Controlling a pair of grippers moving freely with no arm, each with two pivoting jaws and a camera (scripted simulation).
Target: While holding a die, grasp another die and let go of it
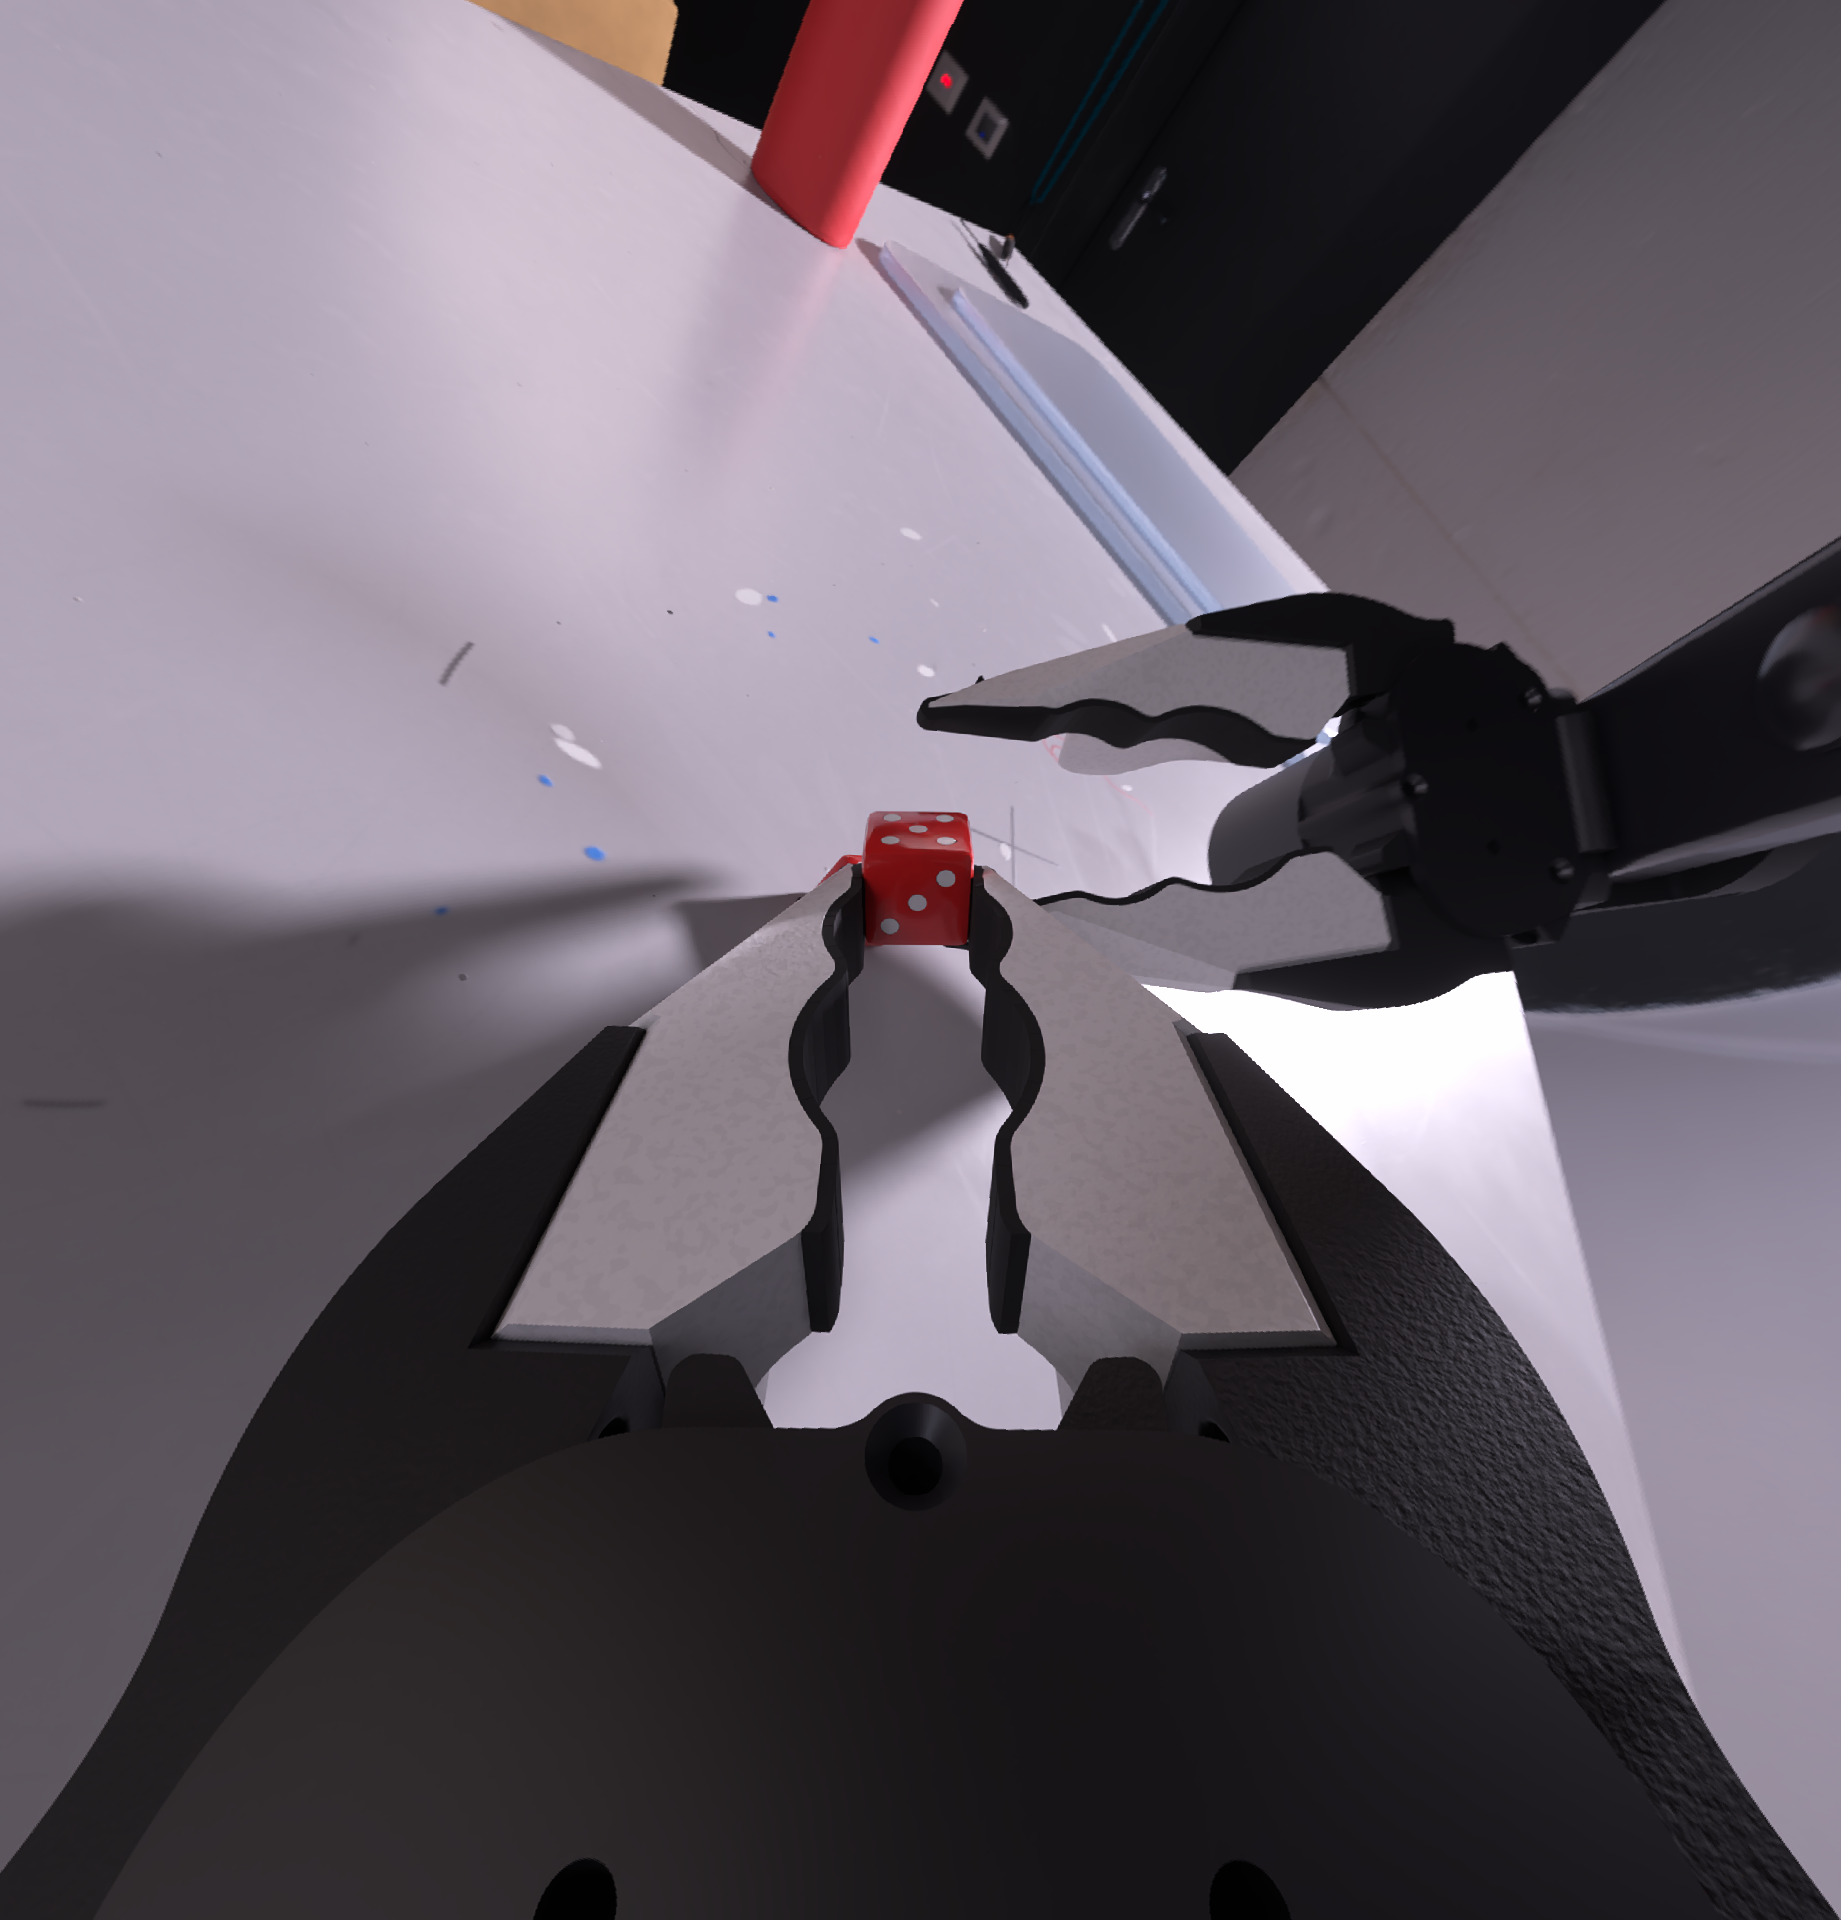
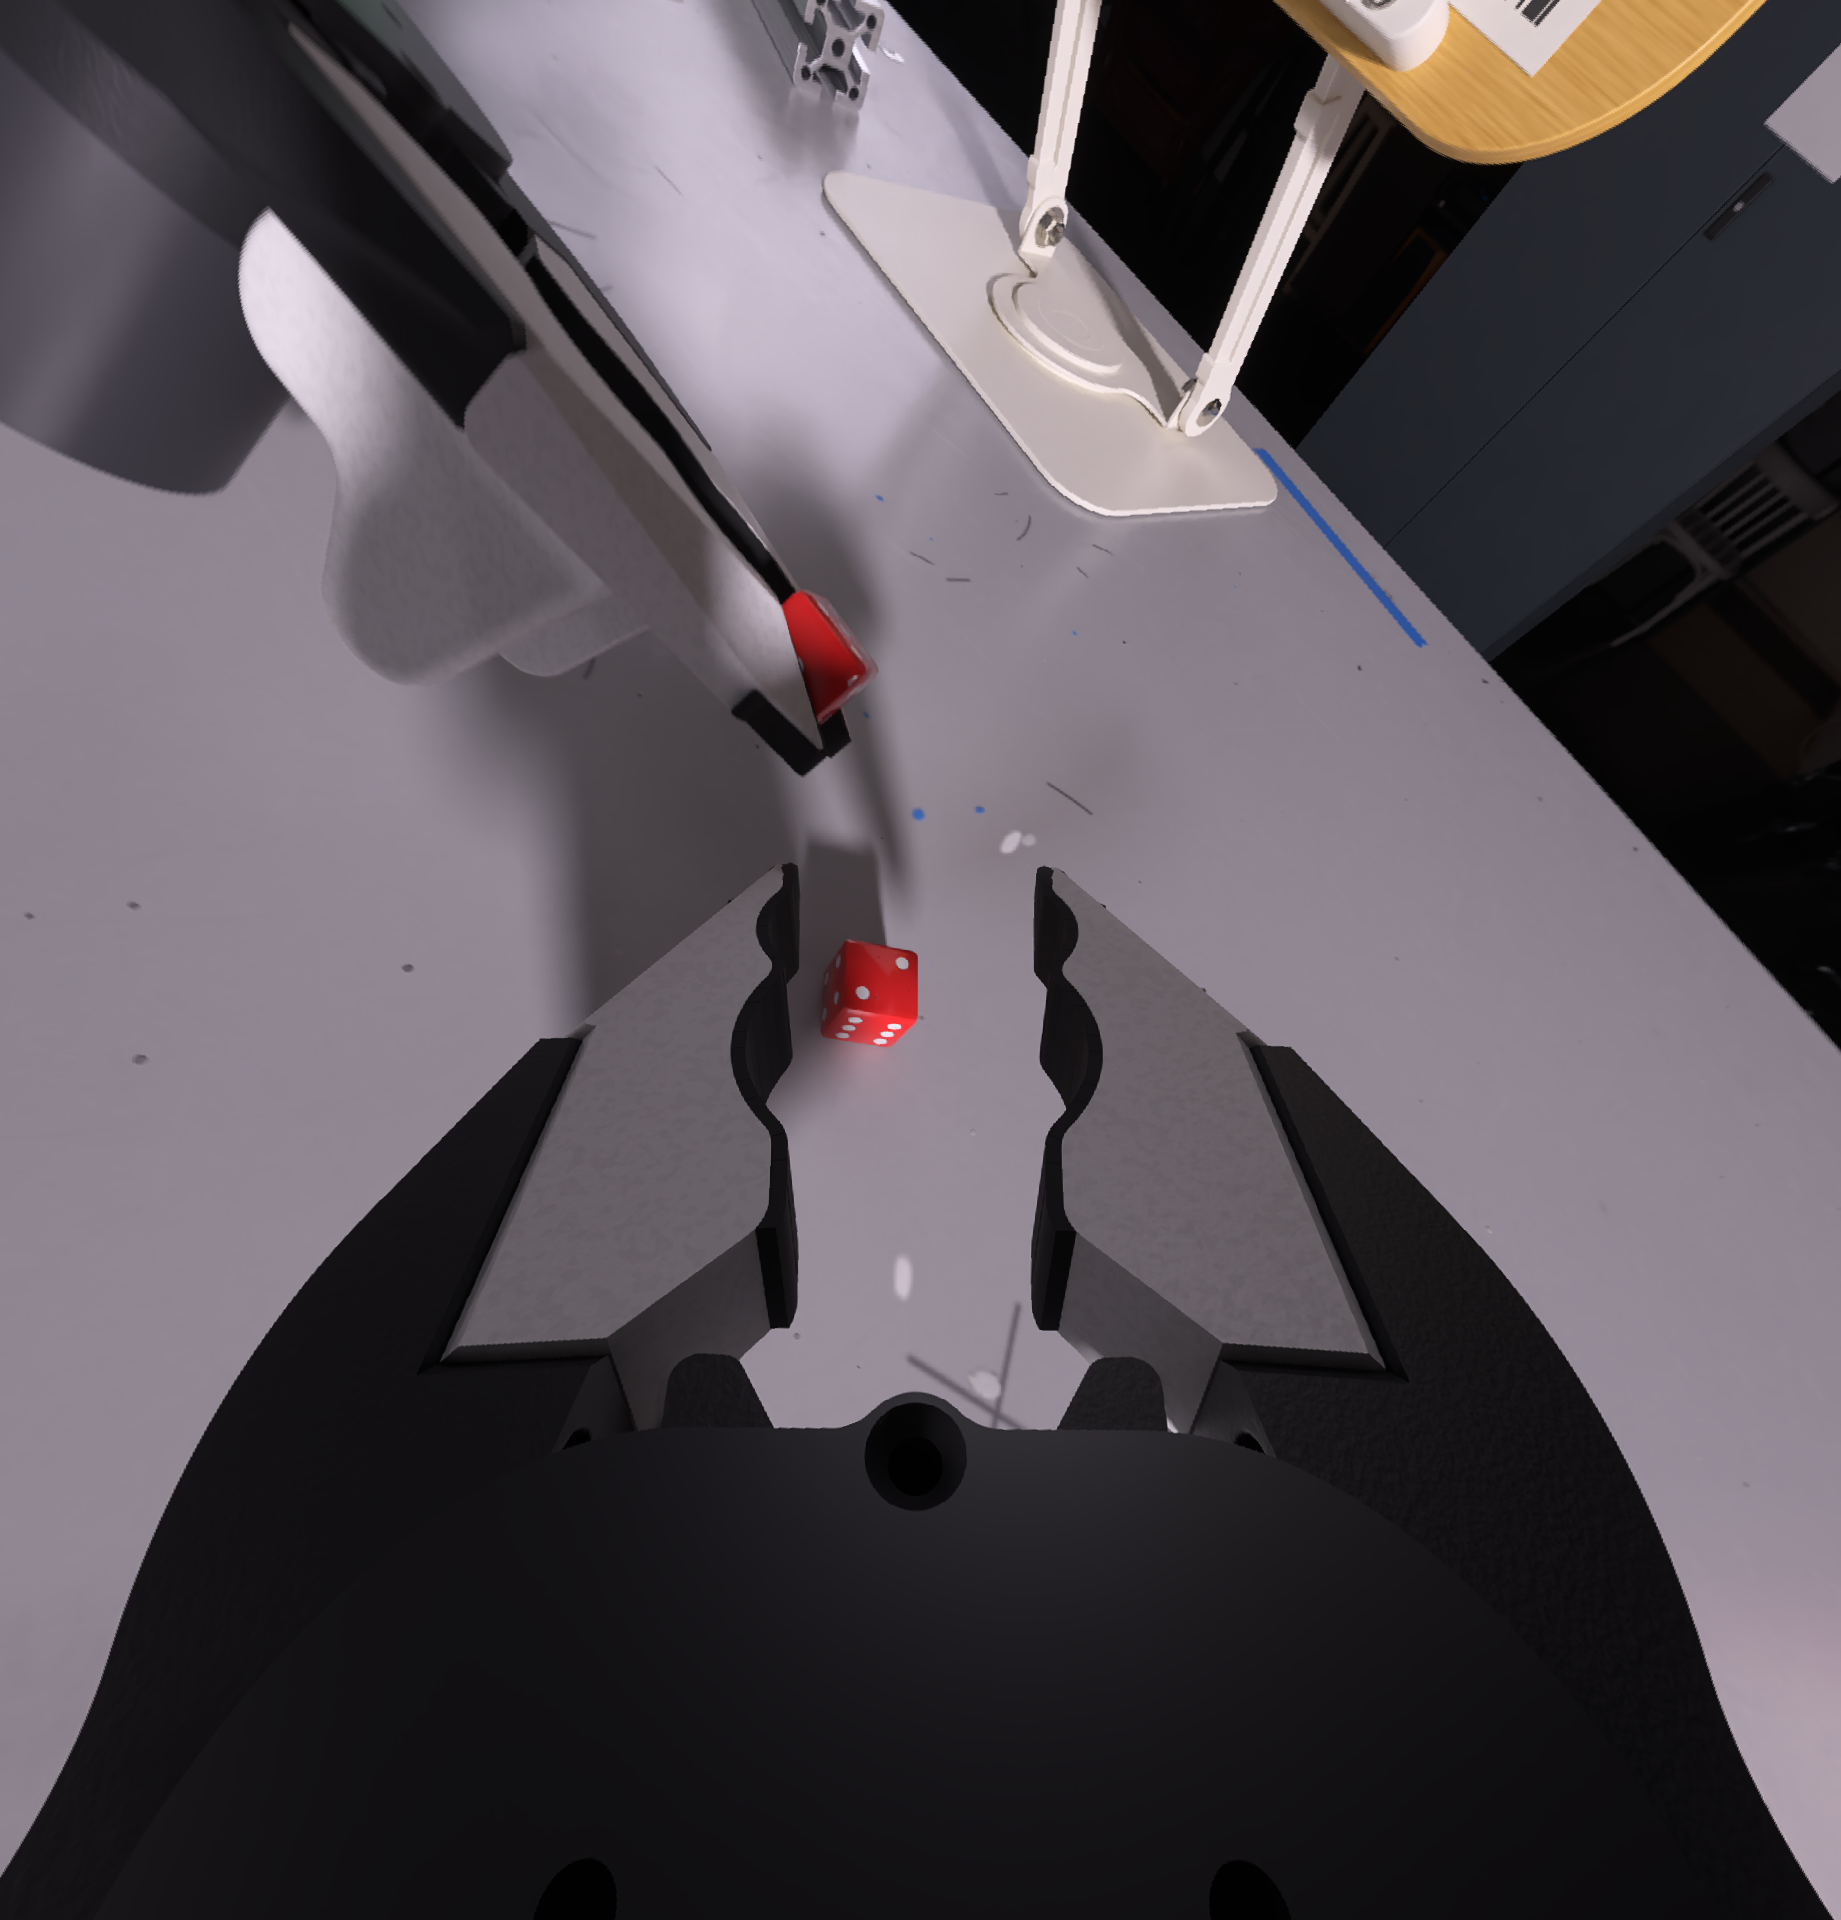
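My left gripper is shut on a red die with white pips and holds it at its fingertips above the pale table. In the right wrist view that gripper and its die hang at upper left. My right gripper is open. A second red die lies on the table between its fingers, nearer the left finger, touching neither. In the left wrist view the right gripper comes in from the right with its jaws apart, and a red sliver peeks from behind my left finger.
A red upright post and a flat grey slab stand at the table's far edge. A white lamp base with two arms and an aluminium profile lie beyond the dice. Blue tape marks the table's right edge.
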